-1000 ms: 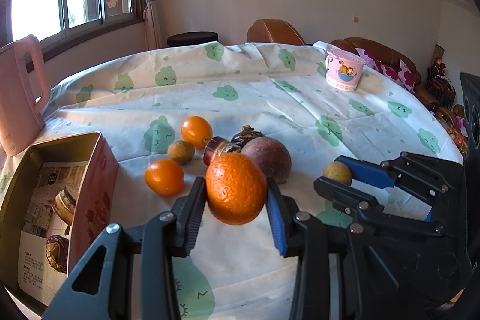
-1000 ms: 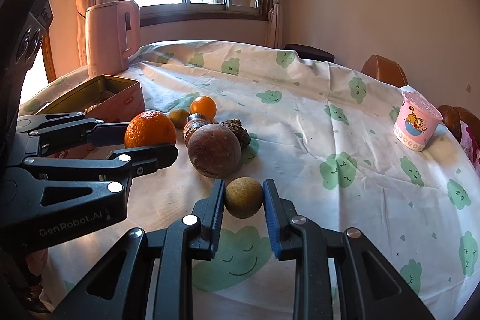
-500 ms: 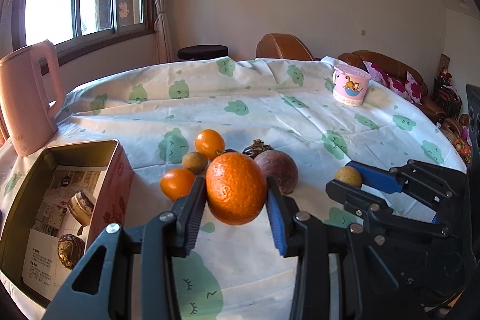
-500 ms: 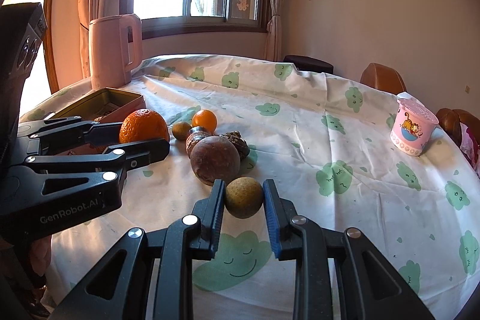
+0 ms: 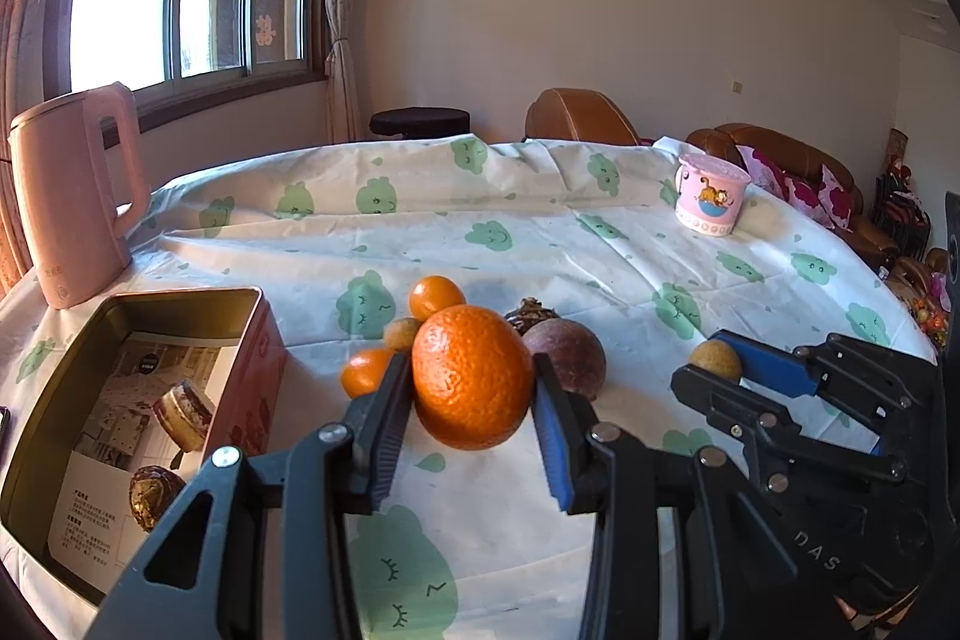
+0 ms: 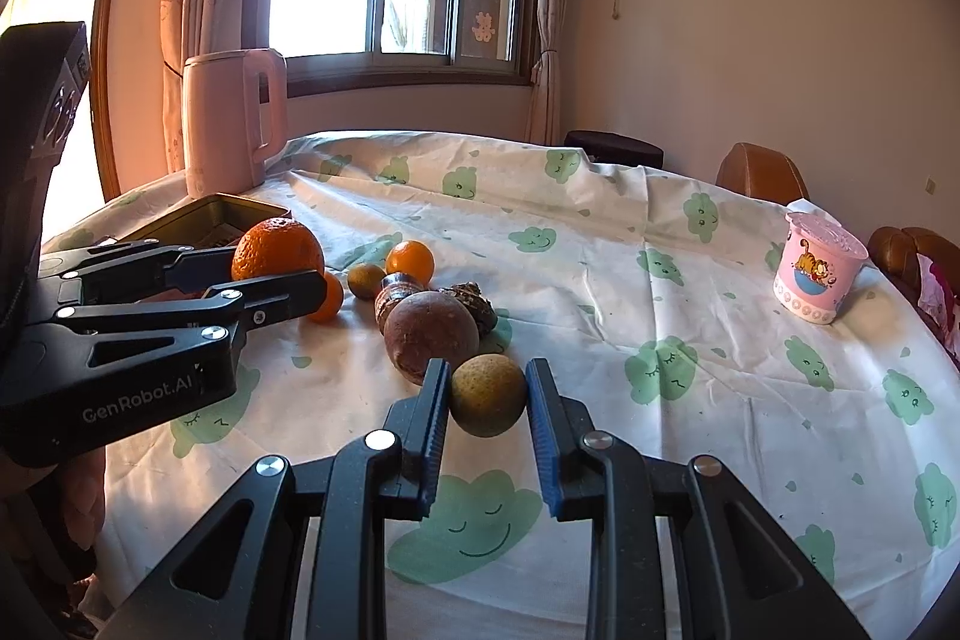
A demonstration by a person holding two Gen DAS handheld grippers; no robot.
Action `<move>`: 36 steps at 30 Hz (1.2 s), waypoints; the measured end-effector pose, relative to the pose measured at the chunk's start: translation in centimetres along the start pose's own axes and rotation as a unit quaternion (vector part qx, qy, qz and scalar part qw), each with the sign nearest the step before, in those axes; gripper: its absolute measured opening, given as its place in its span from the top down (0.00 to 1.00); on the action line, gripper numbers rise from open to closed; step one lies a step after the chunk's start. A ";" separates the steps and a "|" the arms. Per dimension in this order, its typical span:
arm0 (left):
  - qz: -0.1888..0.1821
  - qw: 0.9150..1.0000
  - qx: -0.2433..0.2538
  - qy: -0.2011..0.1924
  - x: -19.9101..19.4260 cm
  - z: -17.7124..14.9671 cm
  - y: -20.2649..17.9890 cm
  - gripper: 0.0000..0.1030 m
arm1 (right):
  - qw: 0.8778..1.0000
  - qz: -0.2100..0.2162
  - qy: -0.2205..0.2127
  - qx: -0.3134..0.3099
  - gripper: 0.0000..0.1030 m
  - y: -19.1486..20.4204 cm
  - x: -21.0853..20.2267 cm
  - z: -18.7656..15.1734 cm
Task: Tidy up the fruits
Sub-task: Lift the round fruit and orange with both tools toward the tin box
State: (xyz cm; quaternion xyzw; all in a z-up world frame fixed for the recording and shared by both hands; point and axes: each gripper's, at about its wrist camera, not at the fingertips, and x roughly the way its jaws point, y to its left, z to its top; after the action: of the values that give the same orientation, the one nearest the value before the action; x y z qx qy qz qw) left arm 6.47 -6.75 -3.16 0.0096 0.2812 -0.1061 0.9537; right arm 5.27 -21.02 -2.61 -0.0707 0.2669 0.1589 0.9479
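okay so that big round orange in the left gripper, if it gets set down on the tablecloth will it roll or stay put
The big round orange, clamped in the left gripper, is near-spherical, so it would probably roll if released carelessly. Its pebbled rind likely grips the ribbed pads well. The wrinkled cloud-print tablecloth may slow it a little.

A cluster of fruit point(image 5: 456, 334) is crowding the middle of the desk point(image 5: 540, 244), blocking a straight pass. The open tin point(image 5: 150, 400) and pink kettle point(image 5: 72, 202) are walling the left edge. Bare cloth is lying open toward the pink cup point(image 6: 816, 274).
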 end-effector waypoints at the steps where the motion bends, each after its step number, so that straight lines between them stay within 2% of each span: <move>1: 0.001 1.000 0.000 -0.001 0.0 0.0 0.0 0.60 | 1.000 0.000 -0.001 0.000 0.73 0.0 0.0 0.0; 36: 0.027 0.998 -0.009 -0.051 -2.0 -0.2 0.4 0.60 | 0.999 -0.005 -0.047 0.006 0.73 -0.2 -1.6 -0.2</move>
State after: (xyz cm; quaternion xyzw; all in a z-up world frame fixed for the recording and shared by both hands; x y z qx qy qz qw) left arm 4.81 -5.99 -2.27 0.0033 0.2327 -0.0783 0.9694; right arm 3.99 -21.70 -1.94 -0.0590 0.2228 0.1555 0.9606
